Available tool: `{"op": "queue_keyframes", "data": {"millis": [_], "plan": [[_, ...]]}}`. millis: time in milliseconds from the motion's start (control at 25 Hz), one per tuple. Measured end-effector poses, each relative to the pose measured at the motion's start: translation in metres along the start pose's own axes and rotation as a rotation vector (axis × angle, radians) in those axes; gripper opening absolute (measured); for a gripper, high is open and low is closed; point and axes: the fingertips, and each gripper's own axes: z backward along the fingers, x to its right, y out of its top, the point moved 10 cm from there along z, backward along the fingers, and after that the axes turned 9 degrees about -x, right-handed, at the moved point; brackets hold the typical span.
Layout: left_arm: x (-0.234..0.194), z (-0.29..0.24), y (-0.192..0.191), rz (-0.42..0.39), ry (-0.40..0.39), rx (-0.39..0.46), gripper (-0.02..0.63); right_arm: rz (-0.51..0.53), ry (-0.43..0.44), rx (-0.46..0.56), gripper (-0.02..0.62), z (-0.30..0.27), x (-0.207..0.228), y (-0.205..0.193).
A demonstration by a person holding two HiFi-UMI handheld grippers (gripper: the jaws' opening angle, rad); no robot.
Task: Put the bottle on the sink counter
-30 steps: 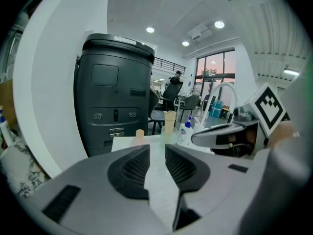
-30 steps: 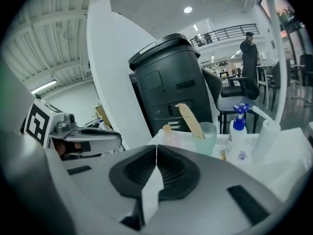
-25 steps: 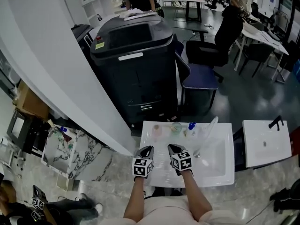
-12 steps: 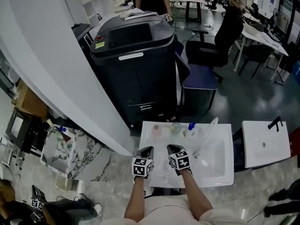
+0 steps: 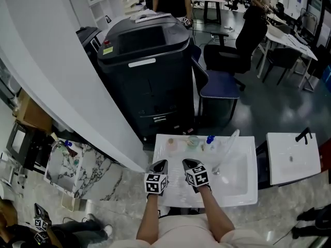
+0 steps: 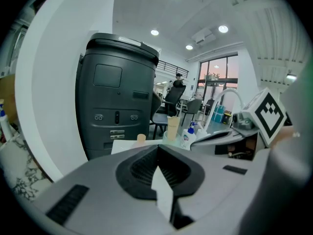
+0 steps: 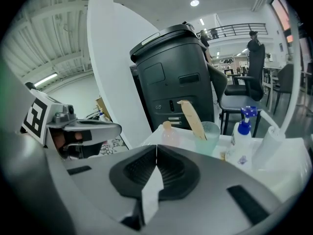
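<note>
Left gripper (image 5: pixel 161 164) and right gripper (image 5: pixel 186 163) hovered at sink (image 5: pixel 248 195) front, both jaws closed together.
Bottle (image 5: pixel 210 141) stood on back rim, above them in frame.

L gripper (image 5: pixel 161 164) & R gripper (image 5: pixel 186 164) side by side over sink counter (image 5: pixel 249 196) front (bottle (image 5: pixel 210 140) at back).

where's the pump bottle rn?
Head view: the bottle stands at the back of the sink counter, between the cup and the faucet.

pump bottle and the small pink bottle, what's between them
A pale green cup with a tan stick in it; the right gripper view shows it best.
</note>
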Motion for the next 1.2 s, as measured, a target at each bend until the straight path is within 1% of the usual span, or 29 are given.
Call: {"op": "queue_keyframes", "data": {"millis": [200, 400, 800, 1000, 1200], "plan": [[0.0023, -0.0016, 0.0011, 0.016, -0.013, 0.002, 0.006, 0.006, -0.001, 0.003, 0.006, 0.0021, 0.0025, 0.0007], [0.0025, -0.0036, 0.0064, 0.006, -0.026, 0.012, 0.006, 0.017, -0.015, 0.023, 0.006, 0.0033, 0.0064, 0.006], [0.0078, -0.0057, 0.0031, -0.02, -0.031, -0.021, 0.006, 0.017, -0.01, 0.03, 0.006, 0.0039, 0.003, 0.0042], [0.0063, -0.0061, 0.0059, -0.02, -0.034, -0.004, 0.008, 0.02, -0.009, 0.037, 0.006, 0.0024, 0.0047, 0.0054], [0.0073, -0.0056, 0.004, -0.019, -0.034, -0.017, 0.006, 0.011, -0.008, 0.037, 0.006, 0.0044, 0.0035, 0.004]]}}
